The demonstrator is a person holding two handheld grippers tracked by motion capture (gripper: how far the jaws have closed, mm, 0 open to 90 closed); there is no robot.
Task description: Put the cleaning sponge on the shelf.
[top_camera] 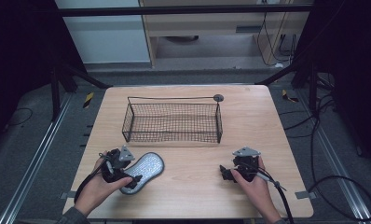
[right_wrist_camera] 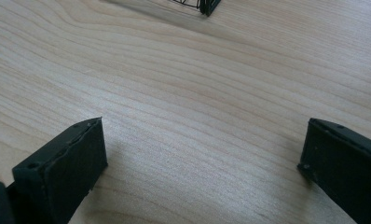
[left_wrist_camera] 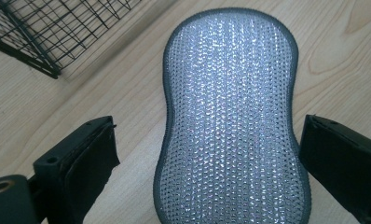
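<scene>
A silver mesh scrubbing pad (top_camera: 144, 170) with a grey border lies flat on the wooden table (top_camera: 249, 116), front left. My left gripper (top_camera: 127, 178) stands open over its near end. In the left gripper view the pad (left_wrist_camera: 230, 121) runs between the two black jaws without touching either, and the left gripper (left_wrist_camera: 207, 154) is wide apart. A black wire basket (top_camera: 172, 122) stands in the middle of the table, beyond the pad. My right gripper (top_camera: 224, 172) rests open at the front right. The right gripper (right_wrist_camera: 202, 144) has bare wood between its jaws.
A corner of the basket (left_wrist_camera: 39, 32) shows at the upper left of the left gripper view, and its corner (right_wrist_camera: 207, 5) also peeks in at the top of the right gripper view. Cables (top_camera: 333, 182) lie on the floor to the right of the table.
</scene>
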